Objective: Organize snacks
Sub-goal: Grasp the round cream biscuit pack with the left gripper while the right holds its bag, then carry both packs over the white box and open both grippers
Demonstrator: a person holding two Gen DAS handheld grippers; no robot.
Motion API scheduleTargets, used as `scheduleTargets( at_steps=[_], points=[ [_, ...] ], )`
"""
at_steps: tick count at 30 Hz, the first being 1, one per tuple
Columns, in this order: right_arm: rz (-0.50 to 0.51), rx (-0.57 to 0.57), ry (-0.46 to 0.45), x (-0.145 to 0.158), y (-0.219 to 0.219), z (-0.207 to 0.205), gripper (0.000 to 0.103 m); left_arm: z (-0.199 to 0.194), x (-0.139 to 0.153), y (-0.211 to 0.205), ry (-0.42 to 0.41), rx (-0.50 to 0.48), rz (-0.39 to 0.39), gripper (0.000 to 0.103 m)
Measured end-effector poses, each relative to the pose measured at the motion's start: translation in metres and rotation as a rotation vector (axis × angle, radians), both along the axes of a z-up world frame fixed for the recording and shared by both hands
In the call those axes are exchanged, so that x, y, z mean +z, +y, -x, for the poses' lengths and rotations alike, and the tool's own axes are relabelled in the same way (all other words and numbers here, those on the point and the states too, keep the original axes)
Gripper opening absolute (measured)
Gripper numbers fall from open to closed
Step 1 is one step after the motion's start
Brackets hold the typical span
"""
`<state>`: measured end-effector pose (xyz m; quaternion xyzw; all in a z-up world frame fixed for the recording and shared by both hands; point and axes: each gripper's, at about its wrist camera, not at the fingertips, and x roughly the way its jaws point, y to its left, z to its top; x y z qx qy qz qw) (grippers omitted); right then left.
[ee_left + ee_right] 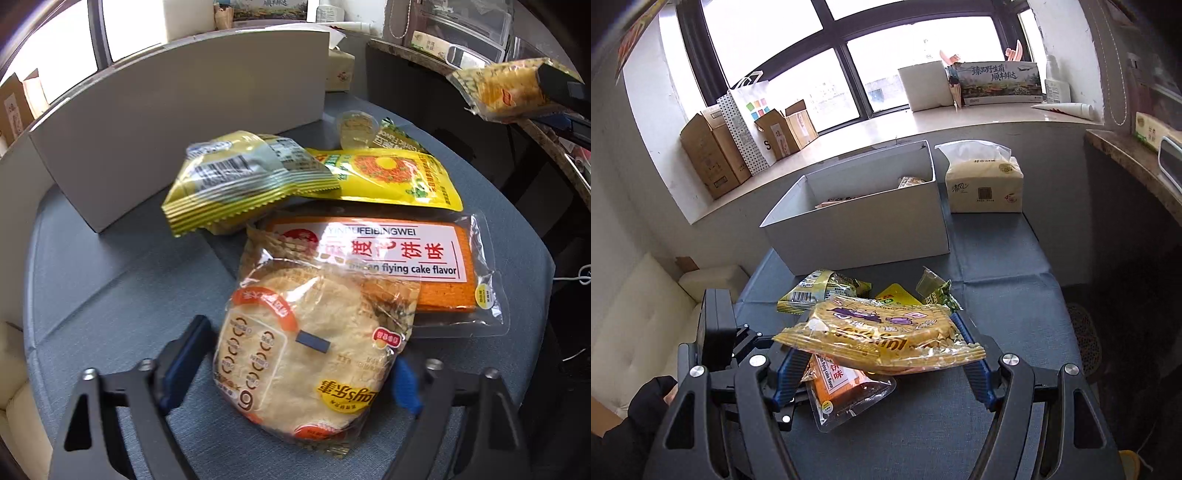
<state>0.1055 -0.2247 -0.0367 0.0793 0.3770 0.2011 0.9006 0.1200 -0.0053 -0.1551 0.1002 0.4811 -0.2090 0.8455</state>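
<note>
A round pastry packet [306,354] lies on the blue-grey table [110,295], partly over an orange cake packet [424,258]. My left gripper [299,345] straddles the round packet, pads against its wrapper on both sides. Behind it lie a yellow striped packet [229,184], a yellow bag [399,177] and a small jelly cup [356,127]. My right gripper [879,338] is shut on a flat yellow pastry packet [882,336], held in the air above the pile. That held packet [506,92] shows at the upper right of the left wrist view. The white box [857,229] stands open behind the pile.
Some packets lie inside the white box. A tissue pack [984,184] stands to its right. A cream sofa [639,332] borders the table on the left and a stone counter [1137,162] on the right. A gloved hand [646,402] holds the left gripper's body [716,325].
</note>
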Motion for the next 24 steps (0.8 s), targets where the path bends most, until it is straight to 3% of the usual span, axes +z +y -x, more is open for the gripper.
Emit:
scheduleTargets(
  at_steps=[4, 10, 16, 24],
  points=[
    [-0.002, 0.001, 0.016, -0.005, 0.001, 0.0, 0.077, 0.003, 0.009, 0.014, 0.005, 0.021, 0.073, 0.076],
    [0.004, 0.013, 0.016, -0.006, 0.006, 0.002, 0.077, 0.022, 0.033, 0.03, -0.043, 0.072, 0.092, 0.076],
    [-0.022, 0.032, 0.005, -0.001, 0.012, -0.003, 0.077, 0.043, 0.087, 0.05, -0.151, 0.105, 0.156, 0.076],
    [-0.028, 0.044, -0.07, 0.037, 0.031, -0.053, 0.077, -0.005, 0.158, 0.064, -0.266, 0.176, 0.169, 0.076]
  ],
)
